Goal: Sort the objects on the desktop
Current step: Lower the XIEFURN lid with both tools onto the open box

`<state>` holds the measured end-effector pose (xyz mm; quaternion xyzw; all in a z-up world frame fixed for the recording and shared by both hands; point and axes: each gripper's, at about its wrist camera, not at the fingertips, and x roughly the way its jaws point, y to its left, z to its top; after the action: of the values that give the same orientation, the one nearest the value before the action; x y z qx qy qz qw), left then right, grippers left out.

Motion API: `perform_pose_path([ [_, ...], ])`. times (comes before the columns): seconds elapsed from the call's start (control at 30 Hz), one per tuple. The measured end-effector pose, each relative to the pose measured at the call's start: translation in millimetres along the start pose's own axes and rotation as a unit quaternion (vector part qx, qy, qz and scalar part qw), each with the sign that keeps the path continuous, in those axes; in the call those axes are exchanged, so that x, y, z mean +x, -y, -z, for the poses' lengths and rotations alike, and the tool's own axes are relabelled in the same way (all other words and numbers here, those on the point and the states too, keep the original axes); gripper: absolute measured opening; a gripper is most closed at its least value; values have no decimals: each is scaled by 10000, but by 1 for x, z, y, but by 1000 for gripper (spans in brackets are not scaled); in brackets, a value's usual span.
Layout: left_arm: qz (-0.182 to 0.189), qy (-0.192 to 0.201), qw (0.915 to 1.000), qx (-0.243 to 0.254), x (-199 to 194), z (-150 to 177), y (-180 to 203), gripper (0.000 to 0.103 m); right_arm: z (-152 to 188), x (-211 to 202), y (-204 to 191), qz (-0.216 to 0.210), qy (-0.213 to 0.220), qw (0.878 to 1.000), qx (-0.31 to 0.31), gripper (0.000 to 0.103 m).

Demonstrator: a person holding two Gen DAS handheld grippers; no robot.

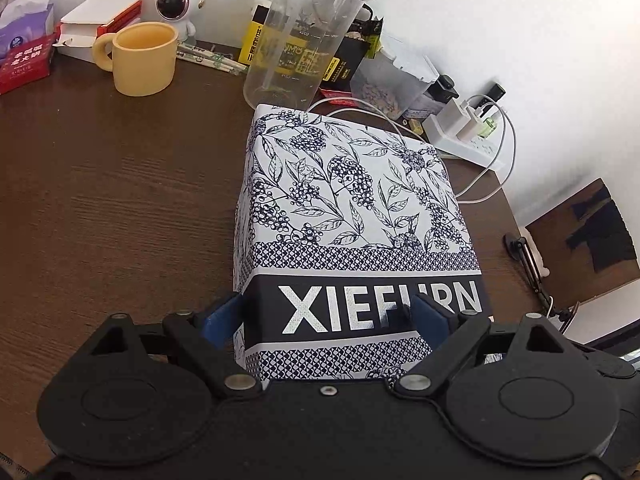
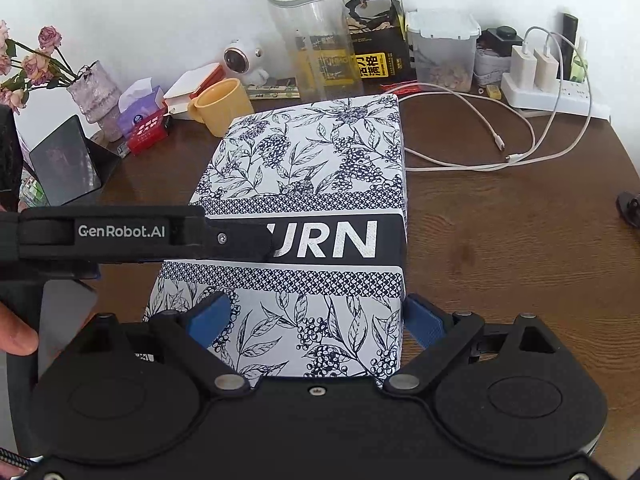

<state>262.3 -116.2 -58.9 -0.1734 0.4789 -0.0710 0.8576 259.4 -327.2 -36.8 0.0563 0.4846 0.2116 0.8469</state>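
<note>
box [image 1: 352, 216]: mid-desk, bottle [image 1: 304, 32] just behind.
L tongs [image 1: 328, 316]: wide, straddling box near end; contact unclear.
R tongs [image 2: 316, 320]: wide, same.
risk: box wide vs jaws, may slip/tilt, bump bottle, snag cable [image 2: 500, 144].

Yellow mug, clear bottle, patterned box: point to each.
yellow mug [image 1: 144, 62], left wrist view, on its outer wall.
clear bottle [image 2: 312, 36], right wrist view, on its transparent body.
patterned box [image 1: 348, 184], left wrist view, on its floral top face.
</note>
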Motion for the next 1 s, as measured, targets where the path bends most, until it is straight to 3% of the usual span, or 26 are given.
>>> perform_pose_path([
  [0.7, -207, -249, 9994, 74, 17, -5, 2, 89, 2, 14, 17, -120, -143, 9992, 350, 93],
  [1.0, -304, -385, 9987, 111, 26, -4, 3, 90, 4, 22, 27, -207, -233, 9981, 531, 85],
])
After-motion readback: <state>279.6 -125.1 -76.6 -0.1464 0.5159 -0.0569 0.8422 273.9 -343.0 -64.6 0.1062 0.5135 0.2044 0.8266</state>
